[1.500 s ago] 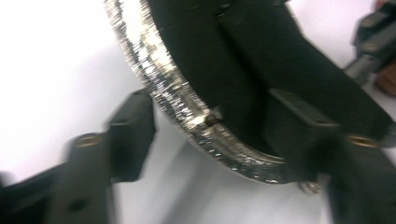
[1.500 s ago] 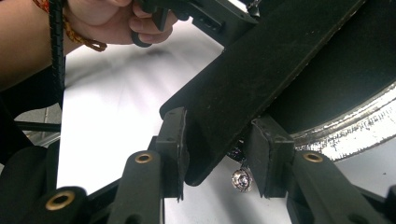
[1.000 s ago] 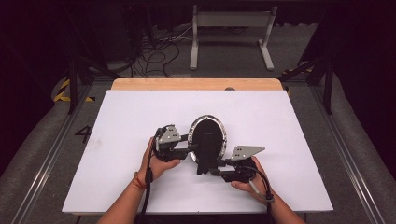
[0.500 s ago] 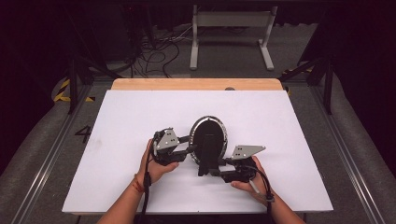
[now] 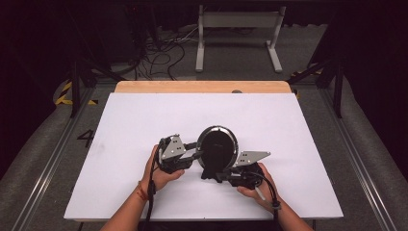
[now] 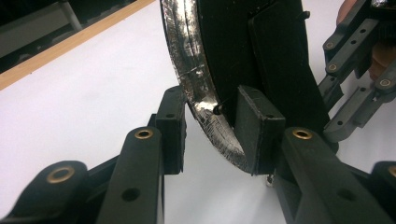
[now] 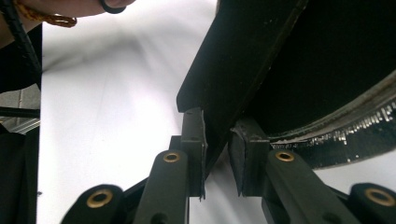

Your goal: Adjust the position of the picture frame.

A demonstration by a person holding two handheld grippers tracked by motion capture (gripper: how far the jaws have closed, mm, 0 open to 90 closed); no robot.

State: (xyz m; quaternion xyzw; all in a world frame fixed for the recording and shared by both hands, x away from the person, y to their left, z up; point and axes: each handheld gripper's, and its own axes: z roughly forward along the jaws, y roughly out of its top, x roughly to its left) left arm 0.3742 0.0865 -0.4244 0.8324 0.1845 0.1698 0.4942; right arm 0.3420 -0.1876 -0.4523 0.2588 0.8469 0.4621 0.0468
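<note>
Lying near the front middle of the white table (image 5: 144,120) is a round black mirror-like disc (image 5: 217,144) with a silvery taped rim and a flat black stand leg on its back; nothing is sitting in or on it. The left gripper (image 5: 195,153) is reaching in from the disc's left side. In the left gripper view its jaws have just been closing, and the rim of the disc (image 6: 205,84) is sitting between them: the right-hand pad is lying against the black back face, while the left-hand pad is standing just clear of the silver edge, so the hold is not yet clamped. The right gripper (image 5: 219,176) is coming in at the disc's lower edge. In the right gripper view its jaws have just been closing too and are pinching the flat black stand leg (image 7: 233,70) between both pads. A person's hands are holding both grippers. Beyond the table's far wooden edge (image 5: 202,86), a grey metal frame (image 5: 238,29) and loose cables (image 5: 159,57) are lying on the floor, well apart from the work.
</note>
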